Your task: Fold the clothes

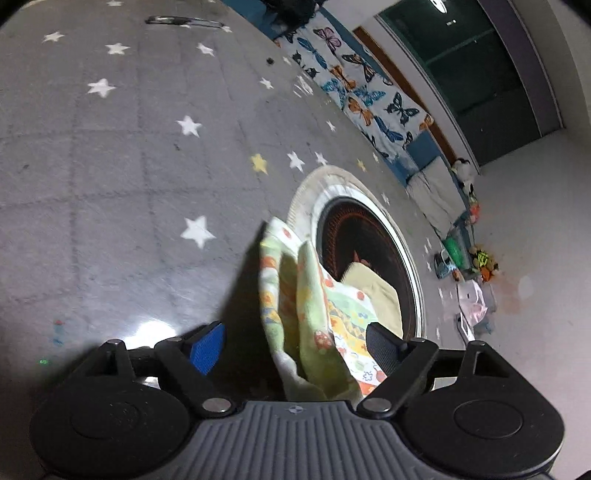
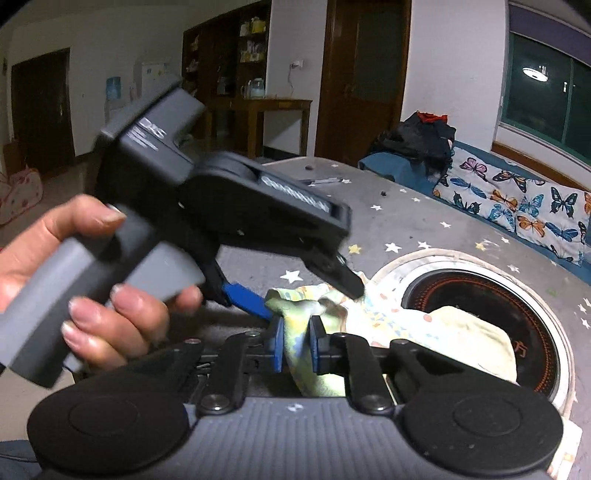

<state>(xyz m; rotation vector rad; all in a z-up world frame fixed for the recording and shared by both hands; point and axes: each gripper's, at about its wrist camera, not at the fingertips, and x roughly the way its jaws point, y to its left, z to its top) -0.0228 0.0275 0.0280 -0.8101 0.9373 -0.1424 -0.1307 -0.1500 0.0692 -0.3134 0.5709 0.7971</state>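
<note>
A pale green patterned cloth (image 1: 310, 306) hangs bunched between the wide-apart fingers of my left gripper (image 1: 295, 339), which is open; the cloth touches its right side. In the right wrist view my right gripper (image 2: 297, 341) is shut on a fold of the same cloth (image 2: 295, 332). The left gripper (image 2: 306, 291), held by a hand, hovers just above and behind it, its blue finger (image 2: 247, 297) and black finger either side of the cloth's top. The rest of the cloth (image 2: 461, 339) lies over a round dark cooktop.
The table has a grey cover with stars (image 1: 147, 147) and a round inset cooktop (image 2: 517, 295). A butterfly-print sofa (image 2: 517, 206) runs along the far side. A pen (image 1: 184, 20) lies far on the table. Toys and clutter sit on the floor (image 1: 469, 266).
</note>
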